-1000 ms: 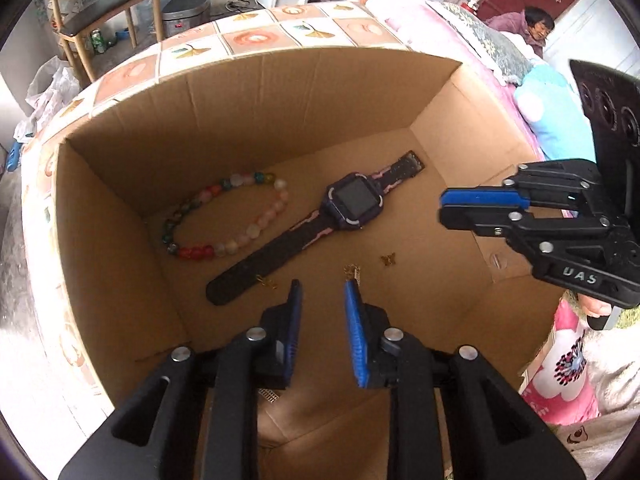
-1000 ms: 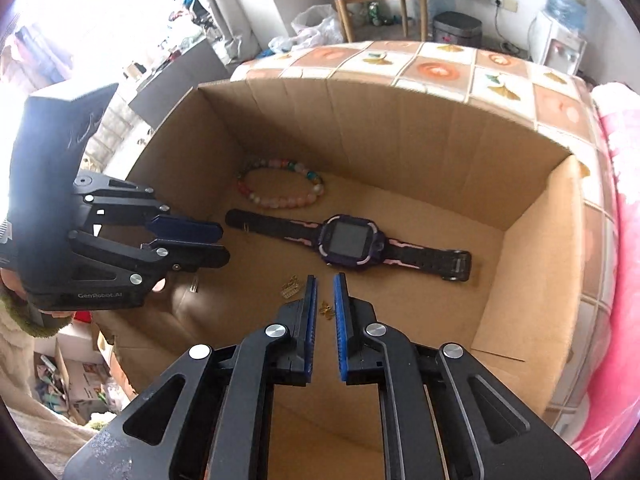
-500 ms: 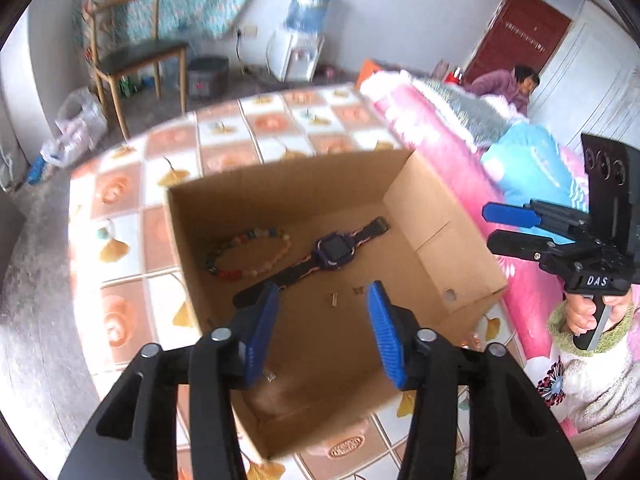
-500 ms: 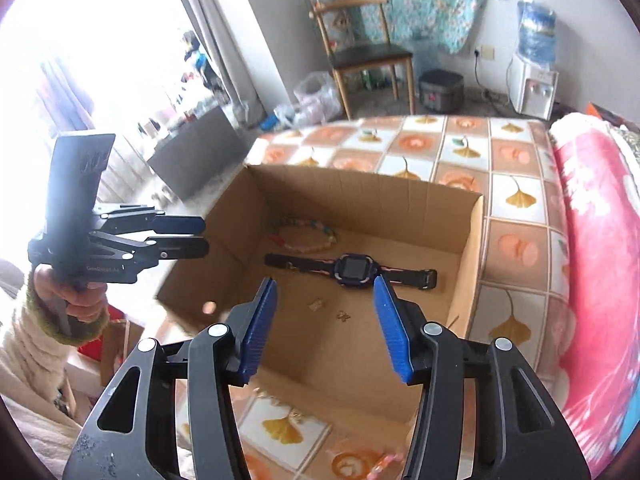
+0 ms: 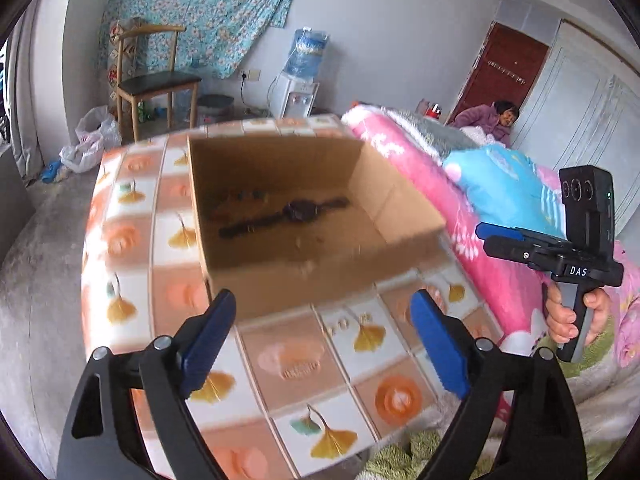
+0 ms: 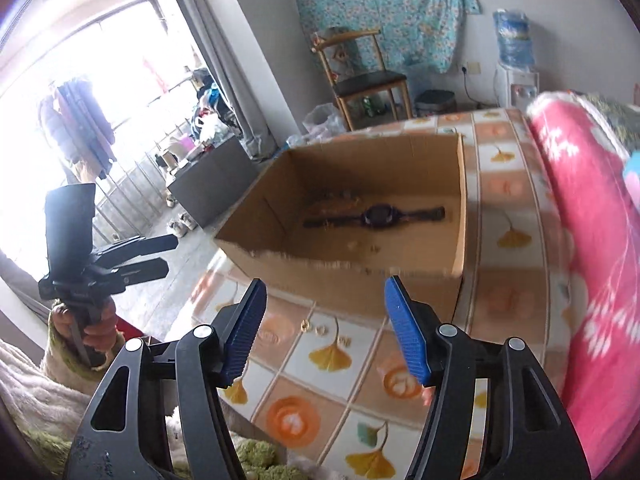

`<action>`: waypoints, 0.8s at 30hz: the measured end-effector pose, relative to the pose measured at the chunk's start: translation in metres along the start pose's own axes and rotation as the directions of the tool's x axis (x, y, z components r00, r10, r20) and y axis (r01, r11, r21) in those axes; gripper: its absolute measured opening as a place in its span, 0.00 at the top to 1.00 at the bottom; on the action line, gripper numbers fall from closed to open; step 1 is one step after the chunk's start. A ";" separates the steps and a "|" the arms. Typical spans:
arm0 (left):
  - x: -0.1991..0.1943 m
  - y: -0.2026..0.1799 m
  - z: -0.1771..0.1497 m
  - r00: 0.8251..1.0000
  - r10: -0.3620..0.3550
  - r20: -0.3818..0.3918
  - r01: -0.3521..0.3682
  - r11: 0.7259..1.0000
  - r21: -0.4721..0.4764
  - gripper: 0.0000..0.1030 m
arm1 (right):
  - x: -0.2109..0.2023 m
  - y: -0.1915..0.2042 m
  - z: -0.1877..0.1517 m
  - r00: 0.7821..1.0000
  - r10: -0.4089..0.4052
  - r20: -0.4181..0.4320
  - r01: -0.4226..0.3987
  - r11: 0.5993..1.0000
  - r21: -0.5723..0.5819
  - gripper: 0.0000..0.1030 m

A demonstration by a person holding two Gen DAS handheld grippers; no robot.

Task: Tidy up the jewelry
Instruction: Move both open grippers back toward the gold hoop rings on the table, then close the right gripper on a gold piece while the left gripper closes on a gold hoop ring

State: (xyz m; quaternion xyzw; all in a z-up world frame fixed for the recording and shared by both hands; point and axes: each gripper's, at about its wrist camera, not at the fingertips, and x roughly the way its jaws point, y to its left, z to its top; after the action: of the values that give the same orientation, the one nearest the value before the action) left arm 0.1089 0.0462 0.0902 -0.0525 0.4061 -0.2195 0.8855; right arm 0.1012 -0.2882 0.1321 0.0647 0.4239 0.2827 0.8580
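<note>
An open cardboard box [image 5: 280, 280] [image 6: 340, 280] stands on a tablecloth with a leaf pattern. On its floor lie a dark watch [image 5: 298, 211] [image 6: 378, 216], a blurred bead bracelet [image 5: 240, 196] [image 6: 336, 200] and small gold pieces [image 5: 306, 240] [image 6: 364, 246]. Tiny pale items [image 5: 340, 326] [image 6: 320, 329] lie on the cloth in front of the box. My left gripper [image 5: 322, 308] [image 6: 171, 255] hovers before the box, its jaws opening with nothing between them. My right gripper [image 6: 326, 292] [image 5: 484, 236] hangs beside it, also opening and holding nothing.
A pink blanket [image 5: 440, 200] and a blue pillow [image 5: 500, 188] lie right of the table. A person [image 5: 496, 120] sits at the back right. Behind stand a wooden chair [image 5: 156, 80] and a water dispenser [image 5: 300, 92]. The table's near edge [image 5: 280, 460] is just below my grippers.
Both grippers have drawn back and up out of the box, which now looks smaller and farther off. Their jaws have gone from nearly shut to wide apart.
</note>
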 end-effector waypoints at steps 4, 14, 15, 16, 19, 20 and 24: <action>0.029 -0.003 -0.027 0.999 0.013 -0.051 -0.014 1.000 -0.017 0.15 | 0.027 -0.004 -0.022 0.998 0.000 -0.056 0.003 0.999 0.050 0.43; 0.105 -0.011 -0.069 0.969 0.217 -0.117 -0.201 0.970 0.134 0.15 | 0.086 -0.004 -0.049 0.979 -0.083 -0.184 0.087 0.996 0.013 0.50; 0.108 -0.012 -0.071 0.968 0.223 -0.118 -0.206 0.968 0.143 0.15 | 0.092 -0.004 -0.049 0.977 -0.090 -0.192 0.093 0.996 0.008 0.53; 0.110 -0.014 -0.072 0.969 0.220 -0.117 -0.202 0.968 0.149 0.15 | 0.097 -0.003 -0.050 0.976 -0.095 -0.197 0.097 0.995 0.000 0.55; 0.113 -0.018 -0.075 0.973 0.211 -0.093 -0.195 0.967 0.164 0.16 | 0.108 -0.002 -0.050 0.974 -0.094 -0.206 0.093 0.996 -0.014 0.60; 0.114 -0.020 -0.075 0.975 0.208 -0.079 -0.192 0.966 0.174 0.16 | 0.112 -0.002 -0.050 0.973 -0.100 -0.209 0.097 0.995 -0.023 0.62; 0.118 -0.025 -0.076 0.976 0.207 -0.060 -0.192 0.960 0.203 0.28 | 0.122 -0.001 -0.050 0.968 -0.121 -0.220 0.112 0.992 -0.056 0.66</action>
State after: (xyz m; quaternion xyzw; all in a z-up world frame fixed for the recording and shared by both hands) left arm 0.1118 -0.0211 -0.0354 0.0849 0.4210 -0.1699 0.8870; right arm 0.1220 -0.2291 0.0155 -0.0109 0.5146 0.2463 0.8212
